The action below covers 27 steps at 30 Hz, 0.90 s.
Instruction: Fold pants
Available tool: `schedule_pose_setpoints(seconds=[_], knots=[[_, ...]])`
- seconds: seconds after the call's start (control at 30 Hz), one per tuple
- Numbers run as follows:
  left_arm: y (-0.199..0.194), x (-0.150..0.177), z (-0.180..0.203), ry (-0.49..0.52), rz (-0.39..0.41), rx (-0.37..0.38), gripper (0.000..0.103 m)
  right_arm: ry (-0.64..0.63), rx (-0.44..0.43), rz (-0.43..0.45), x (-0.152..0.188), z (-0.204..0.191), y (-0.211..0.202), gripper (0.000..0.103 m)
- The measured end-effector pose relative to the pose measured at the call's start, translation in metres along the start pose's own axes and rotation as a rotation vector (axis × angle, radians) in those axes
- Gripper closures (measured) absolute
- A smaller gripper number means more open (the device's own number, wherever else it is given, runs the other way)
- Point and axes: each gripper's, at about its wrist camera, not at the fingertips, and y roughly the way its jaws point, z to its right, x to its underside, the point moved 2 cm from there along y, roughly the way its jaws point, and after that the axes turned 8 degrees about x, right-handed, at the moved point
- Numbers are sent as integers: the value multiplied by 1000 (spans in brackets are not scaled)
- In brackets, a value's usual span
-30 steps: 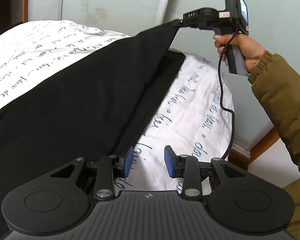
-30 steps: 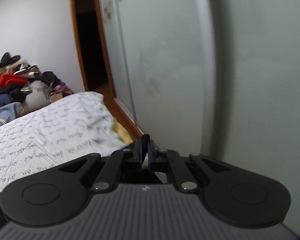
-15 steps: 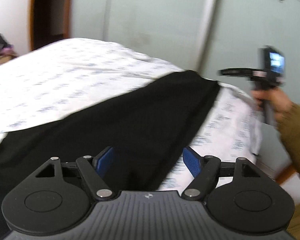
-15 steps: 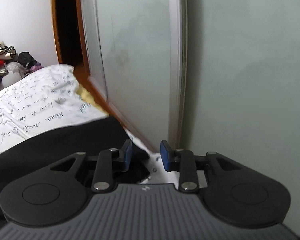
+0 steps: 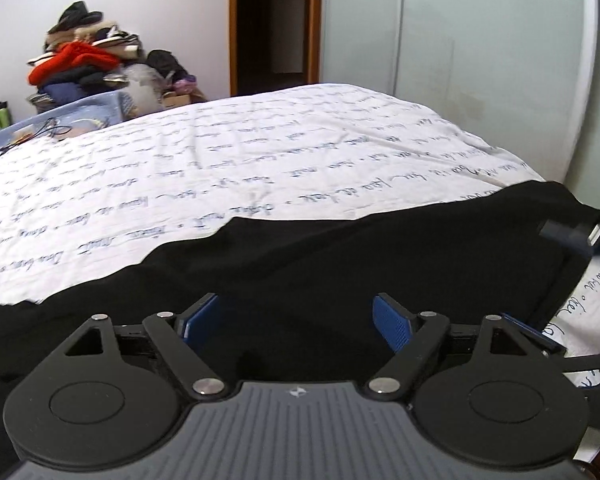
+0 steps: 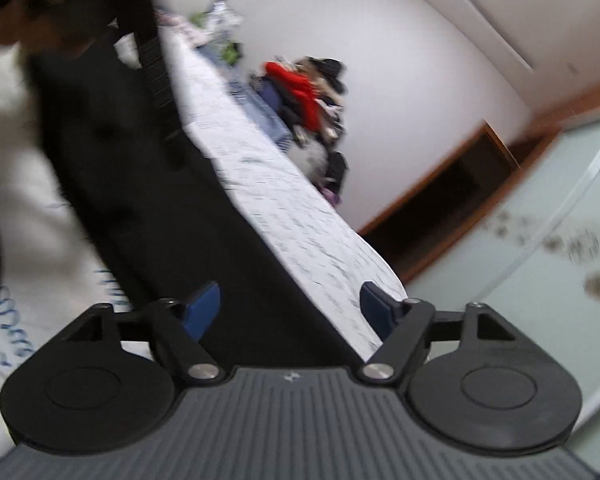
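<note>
The black pants (image 5: 340, 264) are lying flat along the near edge of the bed (image 5: 260, 152). Both the left tool (image 5: 296, 326) and right tool (image 6: 290, 306) are opening, gripping nothing. Soft, limp cloth; probably best pinched at hem or waistband corners.

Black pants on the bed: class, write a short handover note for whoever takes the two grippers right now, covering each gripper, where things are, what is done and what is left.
Left gripper: jaws opening, nothing between the pads, hovering over the black pants.
Right gripper: jaws opening, nothing gripped; its view is blurred and tilted.
Pants: lying as a long dark band along the near edge of the bed, on the white script-print sheet.
Done: the pants are laid down and neither gripper holds them; they look doubled over lengthwise, though I cannot be sure.
Left: probably fold the long band across into a compact stack and smooth it.
</note>
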Motion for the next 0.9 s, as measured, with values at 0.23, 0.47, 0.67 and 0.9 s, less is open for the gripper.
schedule_pose_setpoints(seconds=[0.23, 0.47, 0.67, 0.9], knots=[[-2, 4, -1, -25, -6, 48, 20, -28, -101, -64, 3, -1, 7, 75], [7, 5, 18, -41, -37, 139, 19, -93, -180, -118, 13, -6, -4, 76], [11, -1, 32, -26, -48, 183, 19, -161, -214, -108, 10, -13, -8, 79], [24, -10, 52, -13, -69, 224, 18, -67, -246, -142, 11, -11, 7, 100]])
